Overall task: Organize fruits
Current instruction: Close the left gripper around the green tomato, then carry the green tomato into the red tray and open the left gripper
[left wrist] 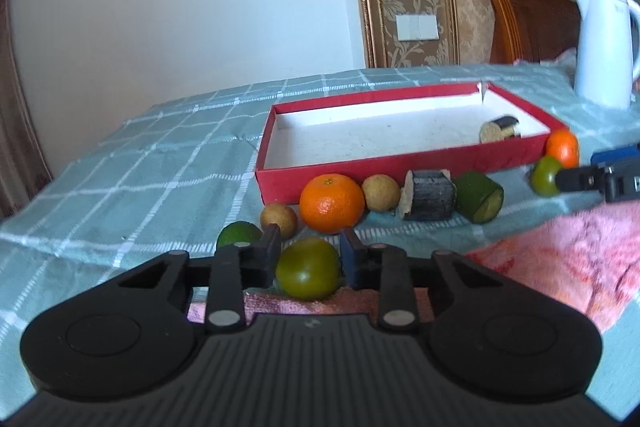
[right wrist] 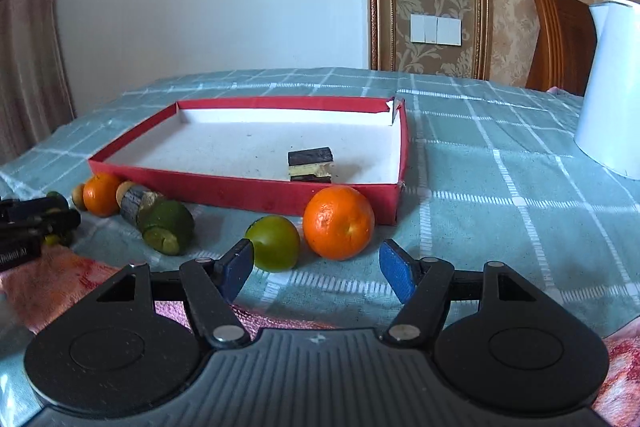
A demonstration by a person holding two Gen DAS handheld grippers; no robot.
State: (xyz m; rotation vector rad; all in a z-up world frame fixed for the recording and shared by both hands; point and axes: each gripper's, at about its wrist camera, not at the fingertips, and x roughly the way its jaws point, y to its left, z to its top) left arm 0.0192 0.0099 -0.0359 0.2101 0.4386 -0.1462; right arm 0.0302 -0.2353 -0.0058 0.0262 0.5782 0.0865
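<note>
The left tool is clenched on a green round fruit, its two fingers pressing the fruit's sides just above a pink towel at the near edge of the tabletop. Just beyond it lie a lime, two brown longans, an orange, a dark sugarcane piece and a cut cucumber chunk, lined along the near wall of a red box. Inside the box, near its right end, lies another sugarcane piece. The right tool is released, nothing between its blue pads; just beyond it sit a second green fruit and a second orange, touching the box's near wall. A white kettle stands far right.
</note>
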